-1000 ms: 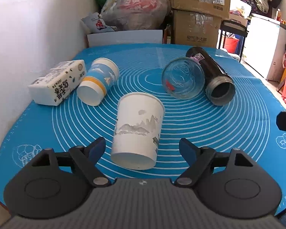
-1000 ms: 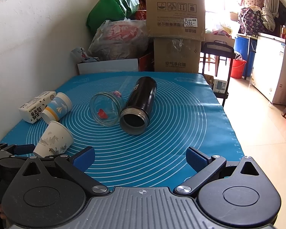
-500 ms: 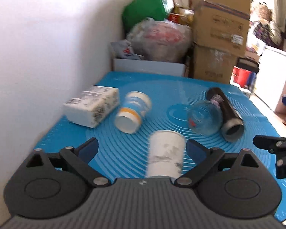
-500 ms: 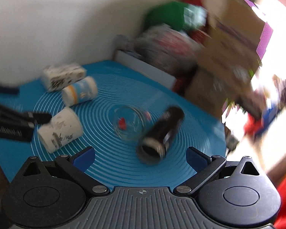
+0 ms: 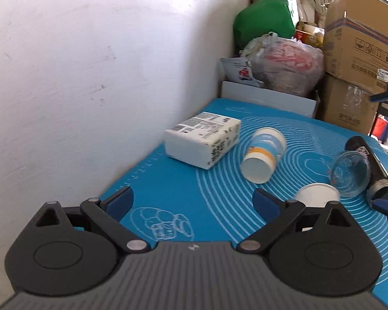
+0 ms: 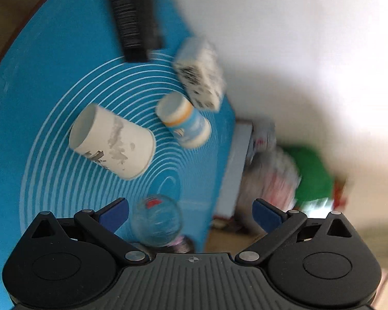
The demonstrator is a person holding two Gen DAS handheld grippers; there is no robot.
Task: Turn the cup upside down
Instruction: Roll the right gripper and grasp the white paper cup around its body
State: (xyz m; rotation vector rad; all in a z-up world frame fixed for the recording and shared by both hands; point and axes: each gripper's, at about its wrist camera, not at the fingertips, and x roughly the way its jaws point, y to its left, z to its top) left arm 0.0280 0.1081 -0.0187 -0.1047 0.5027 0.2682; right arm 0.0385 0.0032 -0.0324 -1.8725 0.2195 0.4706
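A white paper cup with grey mountain print [image 6: 113, 144] lies on its side on the blue mat [image 6: 38, 77]; in the left wrist view [image 5: 316, 193] only its white end shows behind my right finger. A blue-and-white paper cup [image 5: 263, 157] [image 6: 185, 122] also lies on its side. My left gripper [image 5: 194, 201] is open and empty, over the mat's left front part. My right gripper [image 6: 190, 211] is open and empty, rolled sideways, with a clear glass [image 6: 156, 222] between its fingers; whether it touches is unclear. The right gripper's blue fingertip [image 5: 386, 206] shows at the left view's right edge.
A white carton [image 5: 203, 138] lies near the wall [image 5: 90, 77]. The clear glass [image 5: 350, 174] and a black flask [image 5: 372, 170] lie on their sides at right. Bags [image 5: 284, 64] and cardboard boxes [image 5: 359, 51] stand behind the mat.
My left gripper swung left and back from the white cup, which now sits at its right. My right gripper rolled sideways and moved in over the glass.
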